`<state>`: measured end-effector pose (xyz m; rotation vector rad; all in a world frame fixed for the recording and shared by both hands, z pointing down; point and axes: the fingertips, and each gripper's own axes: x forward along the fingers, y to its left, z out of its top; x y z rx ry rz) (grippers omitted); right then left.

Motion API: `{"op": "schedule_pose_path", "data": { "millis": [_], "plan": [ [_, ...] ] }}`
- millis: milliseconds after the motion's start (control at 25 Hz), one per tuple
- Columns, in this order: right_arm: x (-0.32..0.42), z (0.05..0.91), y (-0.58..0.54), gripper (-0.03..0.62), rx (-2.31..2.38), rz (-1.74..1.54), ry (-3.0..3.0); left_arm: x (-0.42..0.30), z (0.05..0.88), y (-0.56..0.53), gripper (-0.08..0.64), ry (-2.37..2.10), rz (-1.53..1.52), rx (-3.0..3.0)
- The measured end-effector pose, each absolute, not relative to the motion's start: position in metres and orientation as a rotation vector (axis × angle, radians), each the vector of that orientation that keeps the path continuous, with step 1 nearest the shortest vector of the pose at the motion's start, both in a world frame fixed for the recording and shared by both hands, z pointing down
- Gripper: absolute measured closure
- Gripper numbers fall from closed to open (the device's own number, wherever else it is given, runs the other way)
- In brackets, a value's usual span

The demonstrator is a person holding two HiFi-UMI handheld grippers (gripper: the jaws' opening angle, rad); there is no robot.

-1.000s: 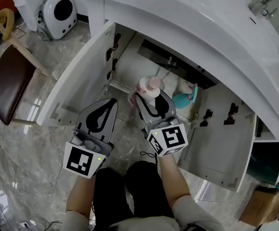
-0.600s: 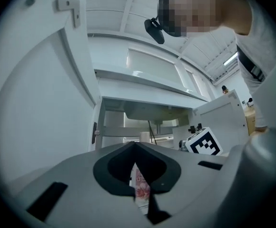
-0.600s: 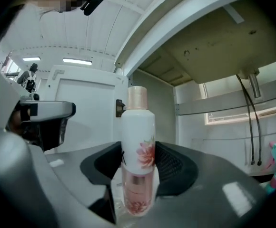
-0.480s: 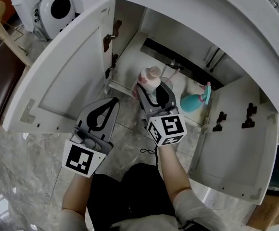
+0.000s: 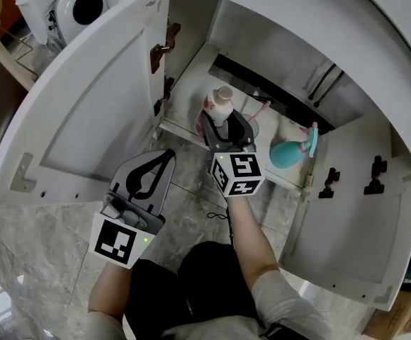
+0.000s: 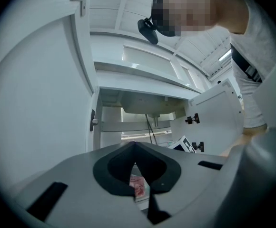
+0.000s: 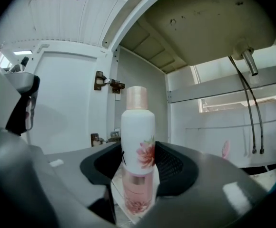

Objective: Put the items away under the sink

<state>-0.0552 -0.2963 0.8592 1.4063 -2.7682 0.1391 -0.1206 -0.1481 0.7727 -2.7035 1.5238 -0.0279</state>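
The white-and-pink flowered bottle (image 7: 138, 151) stands upright between the jaws of the right gripper (image 5: 227, 122), inside the open cabinet (image 5: 191, 83); the teal spray bottle (image 5: 290, 153) sits at its 3 o'clock.

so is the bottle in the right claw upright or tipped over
Upright. In the right gripper view the flowered bottle stands vertical between the jaws of the right claw, with its pink cap on top.

Grey left gripper (image 5: 165, 154), grey right gripper (image 5: 224, 123), black-lined jaws, white black-marked cube (image 5: 124, 241) behind each gripper's jaws, grey short sleeves (image 5: 285, 302), black trousers (image 5: 195, 278)
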Motion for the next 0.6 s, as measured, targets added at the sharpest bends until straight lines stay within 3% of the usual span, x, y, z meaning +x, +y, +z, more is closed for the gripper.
{"op": "schedule_pose_path", "data": {
  "millis": [600],
  "plan": [
    [-0.054, 0.888, -0.328, 0.366, 1.516, 0.220, -2.688, -0.134, 0.776, -0.145, 0.561, 1.552, 0.017, -2.691]
  ]
}}
